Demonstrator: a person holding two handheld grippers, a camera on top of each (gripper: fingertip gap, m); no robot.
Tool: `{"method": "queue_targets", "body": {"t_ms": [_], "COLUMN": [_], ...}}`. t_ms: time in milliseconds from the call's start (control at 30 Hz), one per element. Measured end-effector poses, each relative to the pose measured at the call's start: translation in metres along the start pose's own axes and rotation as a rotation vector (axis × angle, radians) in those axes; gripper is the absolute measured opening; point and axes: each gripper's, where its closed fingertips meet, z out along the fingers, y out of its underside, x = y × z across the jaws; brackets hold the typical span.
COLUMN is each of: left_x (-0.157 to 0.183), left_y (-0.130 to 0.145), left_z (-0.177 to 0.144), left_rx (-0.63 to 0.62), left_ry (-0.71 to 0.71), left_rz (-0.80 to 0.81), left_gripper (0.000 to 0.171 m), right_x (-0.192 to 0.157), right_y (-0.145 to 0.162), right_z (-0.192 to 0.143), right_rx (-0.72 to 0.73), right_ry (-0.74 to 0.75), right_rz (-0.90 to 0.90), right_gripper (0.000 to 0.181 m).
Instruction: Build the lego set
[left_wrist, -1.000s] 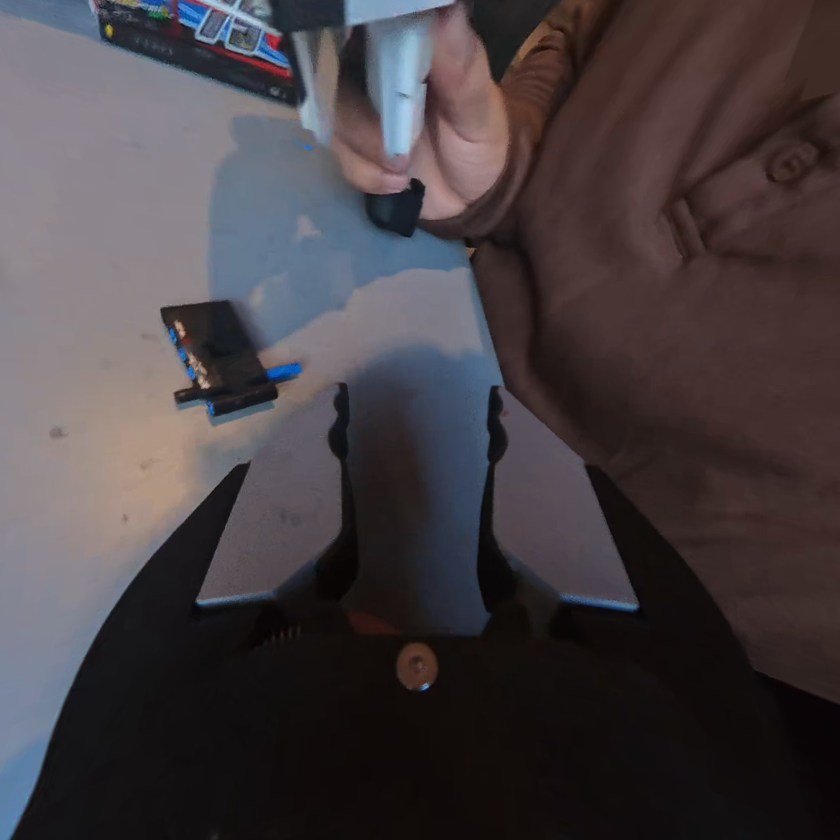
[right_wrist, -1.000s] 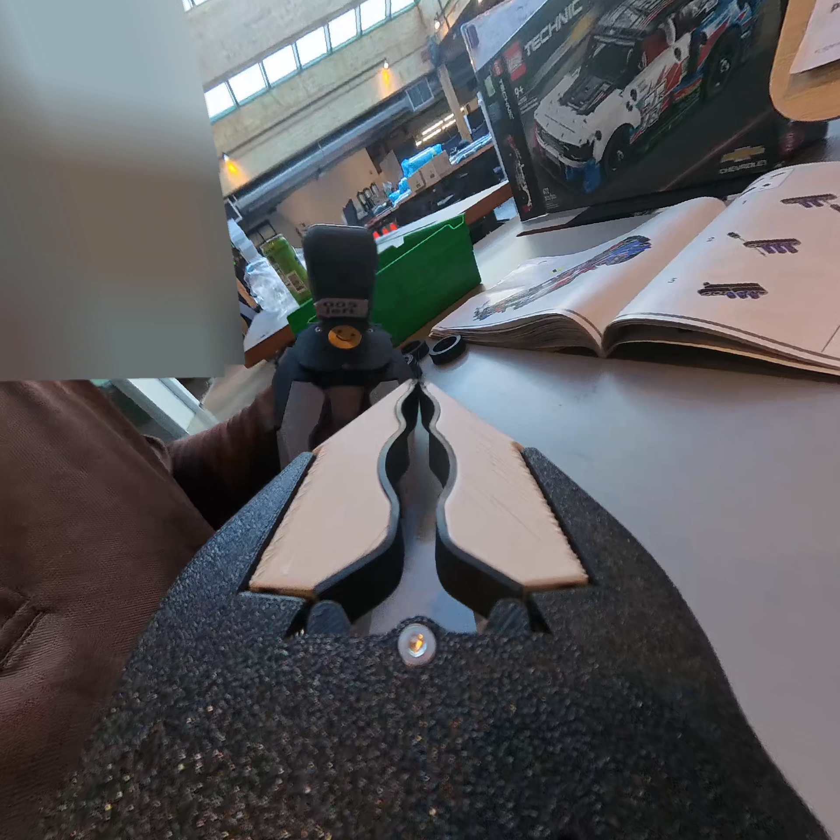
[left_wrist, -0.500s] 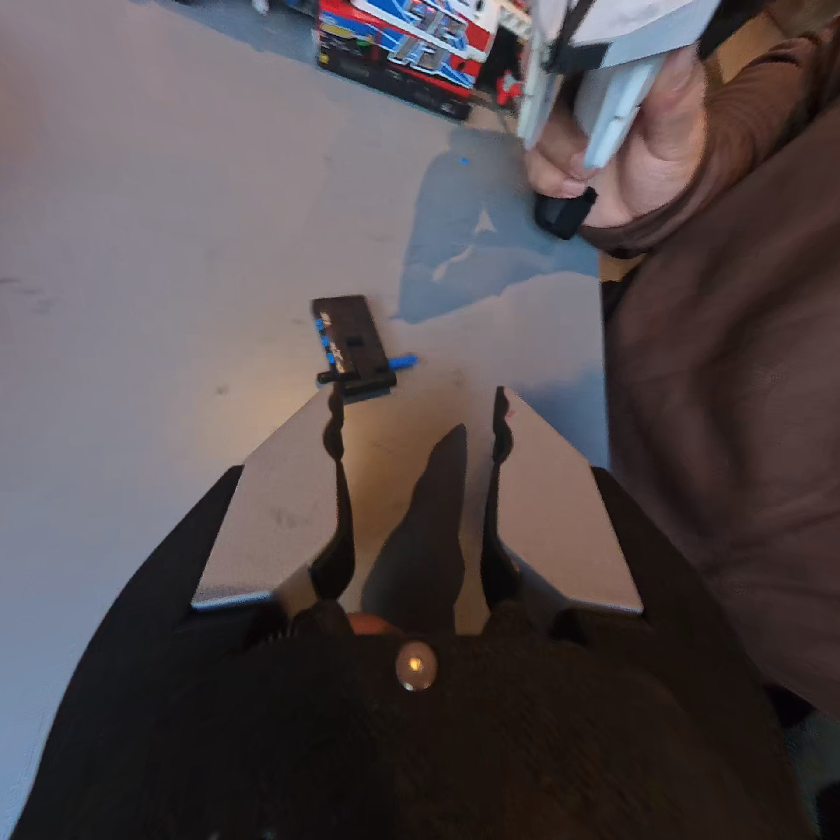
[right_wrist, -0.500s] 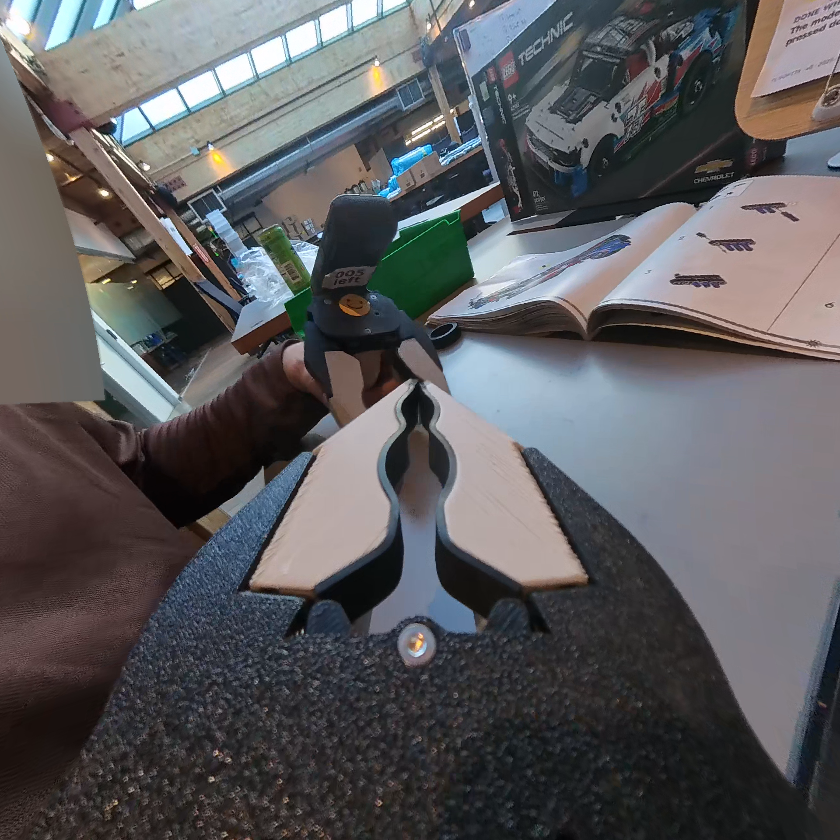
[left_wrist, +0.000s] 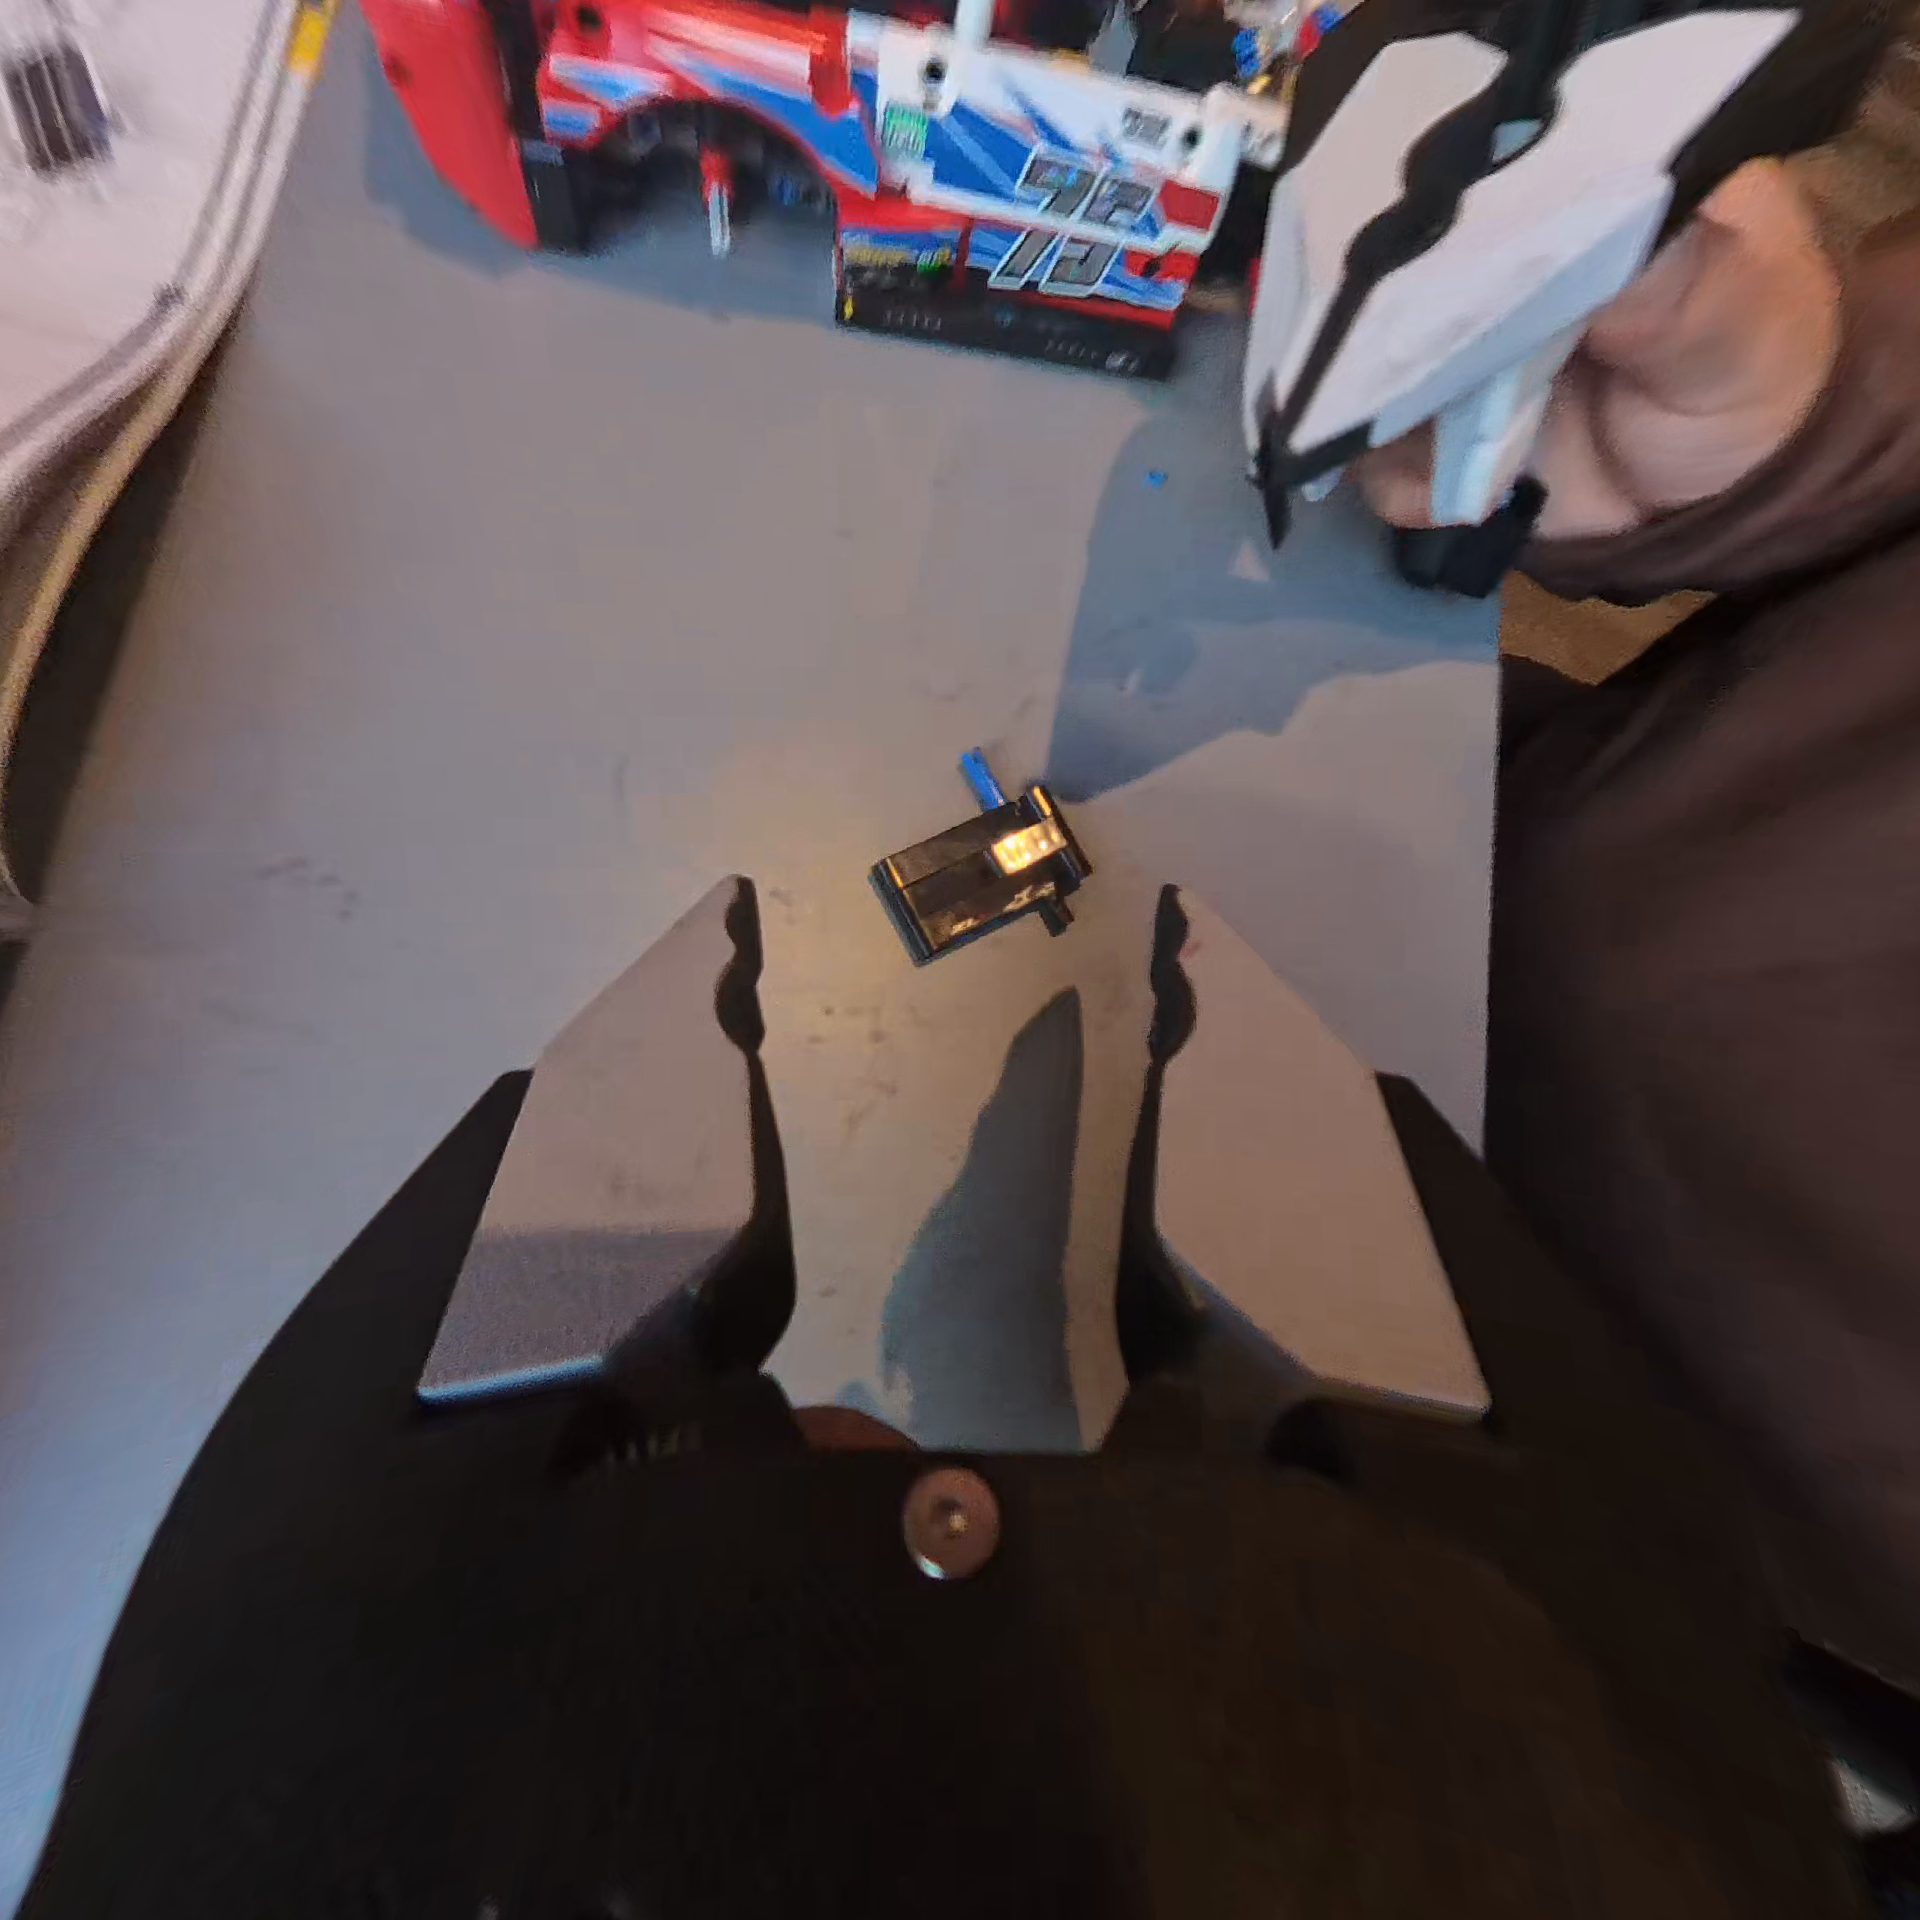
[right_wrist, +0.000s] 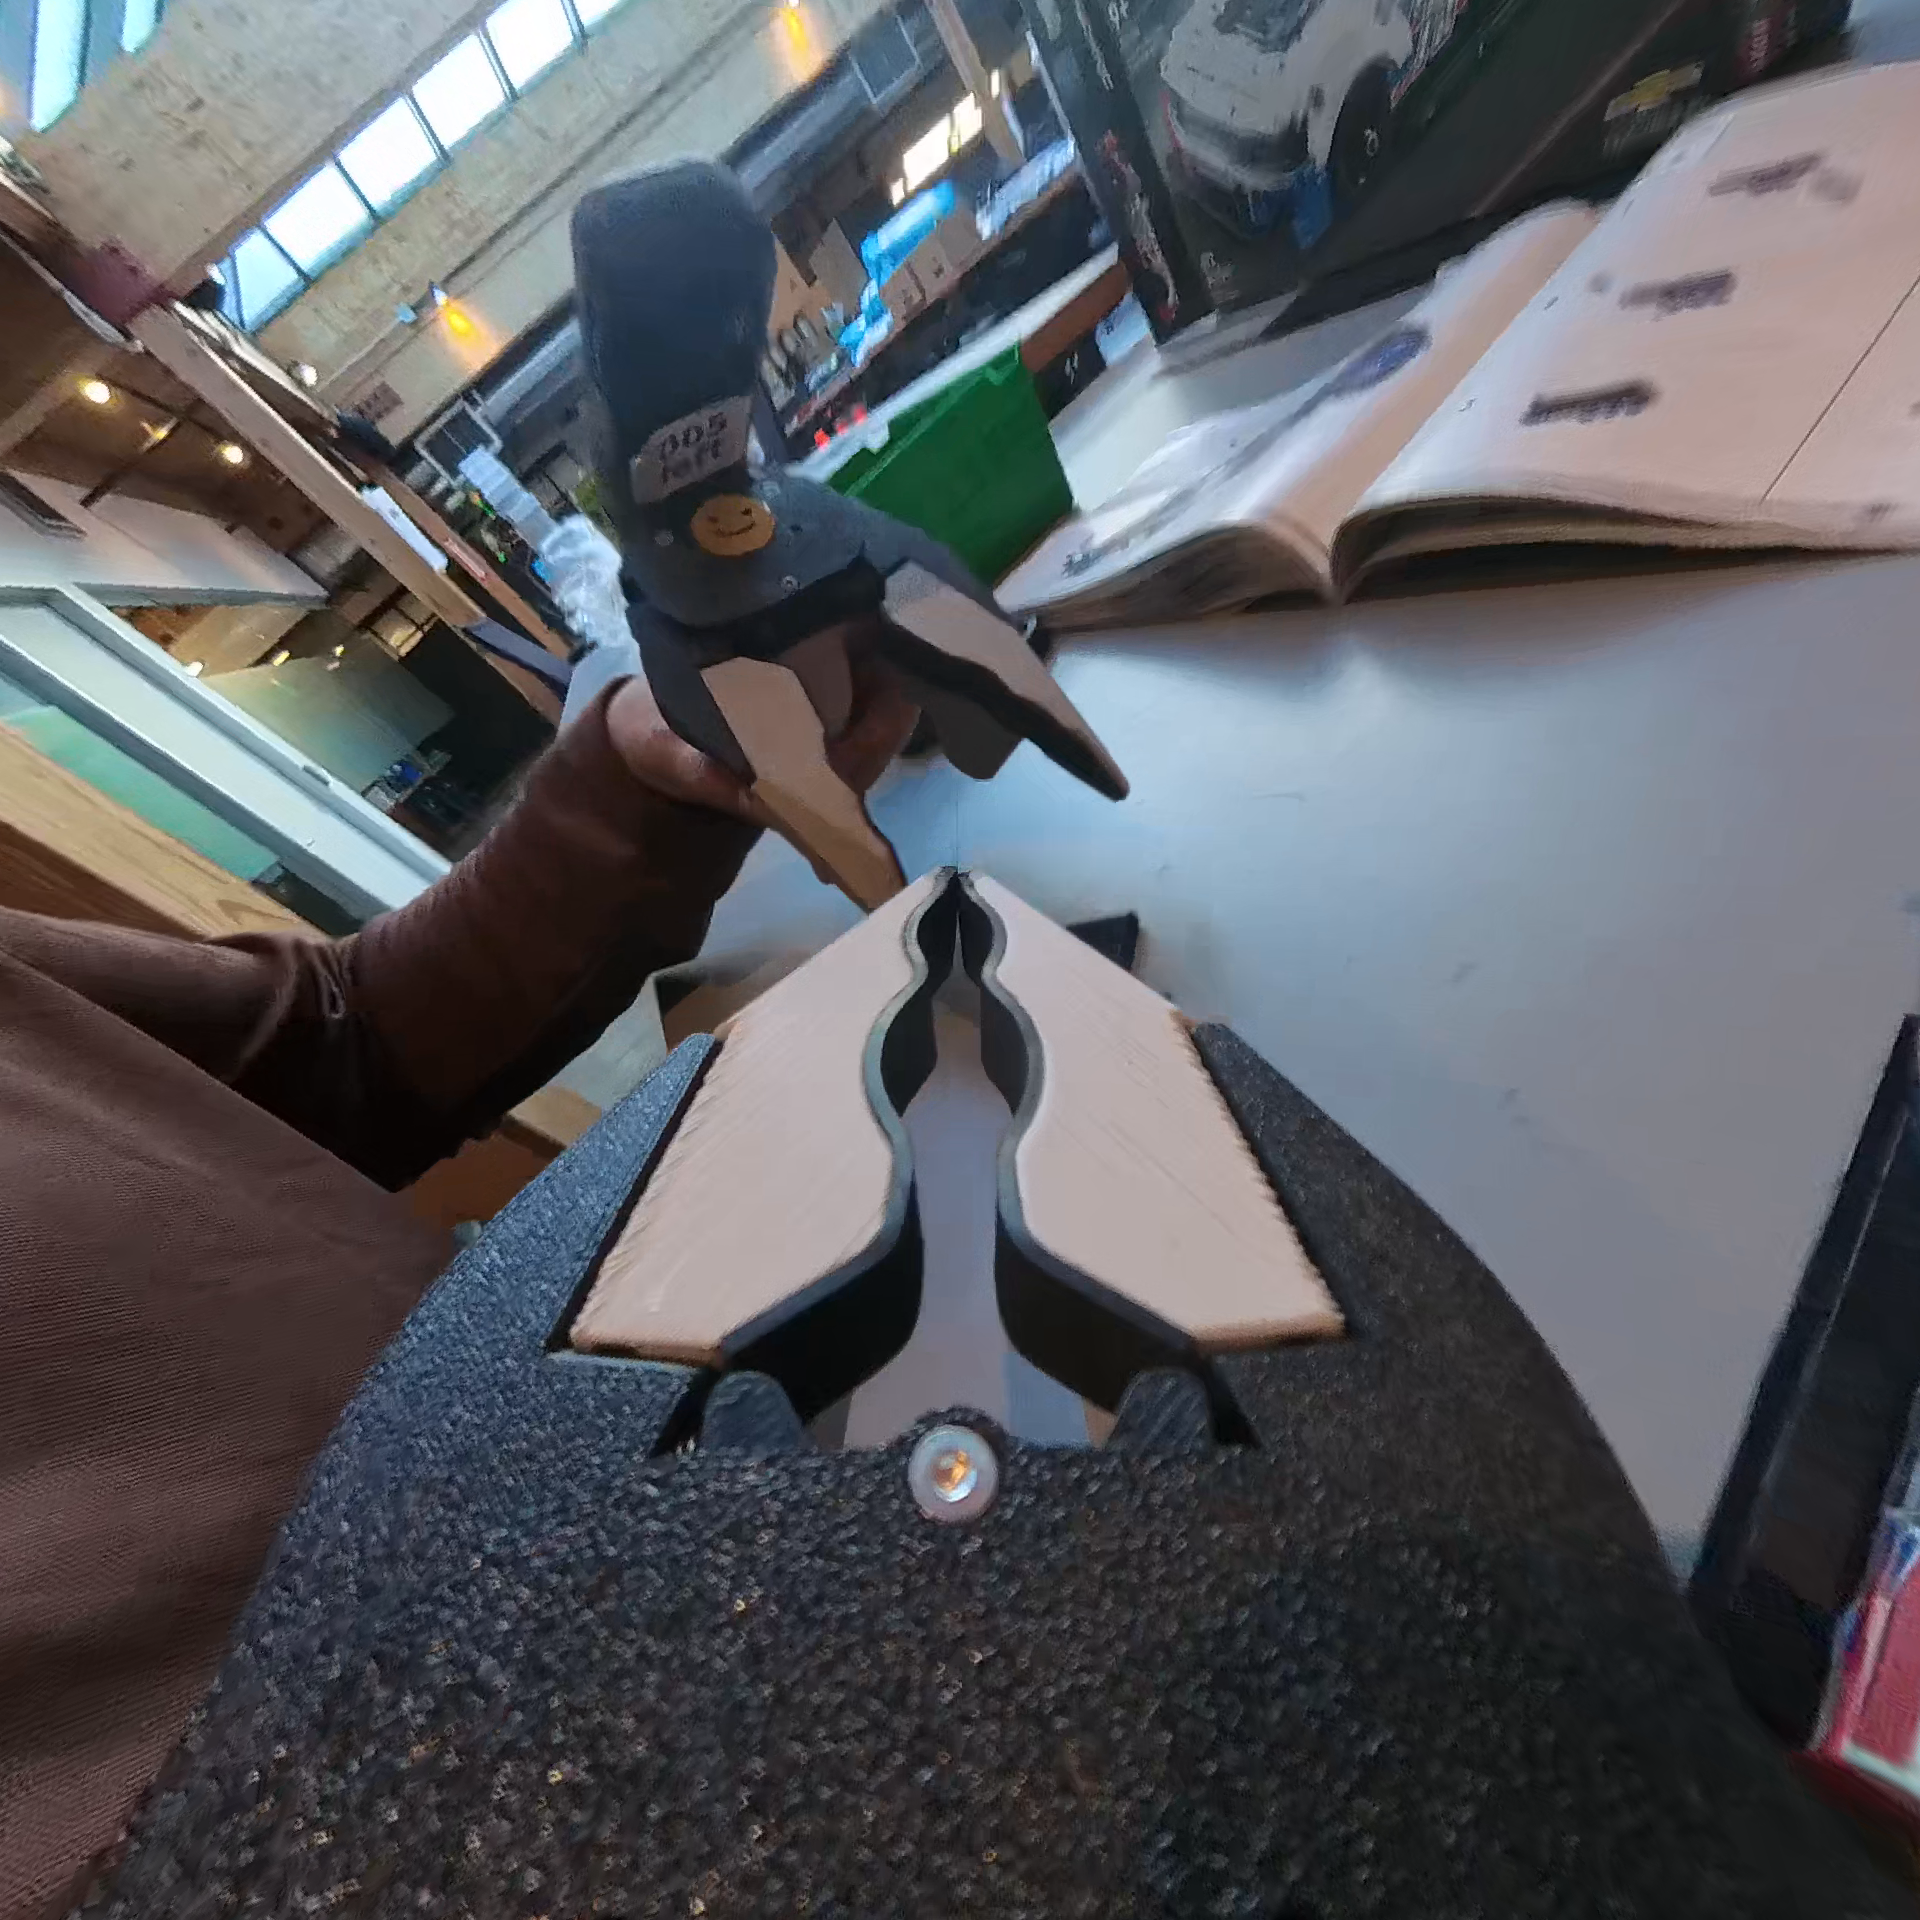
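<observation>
The black lego piece (left_wrist: 977, 878) with a blue pin lies flat on the grey tabletop (left_wrist: 520, 623), just ahead of the left tongs (left_wrist: 951, 904), whose tips stand wide apart and empty. The right tongs (right_wrist: 956, 883) are pressed together, gripping nothing. Farther back sit what seems a partly built red, white and blue car (left_wrist: 831, 156) and an open booklet (right_wrist: 1558, 416).

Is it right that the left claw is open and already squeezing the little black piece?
Not quite. The left claw is open, but it isn't squeezing the black piece. The left wrist view shows the piece lying loose on the table, just ahead of the tips.
</observation>
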Motion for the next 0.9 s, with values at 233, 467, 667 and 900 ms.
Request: {"method": "queue_targets", "body": {"t_ms": [233, 467, 667, 900], "left_x": [0.01, 0.009, 0.026, 0.036], "left_y": [0.015, 0.017, 0.02, 0.016], "left_z": [0.032, 0.034, 0.034, 0.012], "left_rx": [-0.045, -0.046, 0.028, 0.089], "left_ry": [-0.208, -0.297, -0.153, -0.046], "left_rz": [-0.048, 0.025, 0.061, 0.128], "left_gripper": [0.07, 0.048, 0.052, 0.053], "right_x": [0.007, 0.015, 0.014, 0.001], "right_y": [0.019, 0.033, 0.047, 0.052], "right_z": [0.009, 0.019, 0.029, 0.032], "right_rx": [-0.127, -0.247, -0.361, -0.389], "right_ry": [-0.003, -0.001, -0.015, -0.106], "right_rz": [0.103, 0.158, 0.163, 0.189], "right_gripper": [0.0, 0.0, 0.0, 0.0]}}
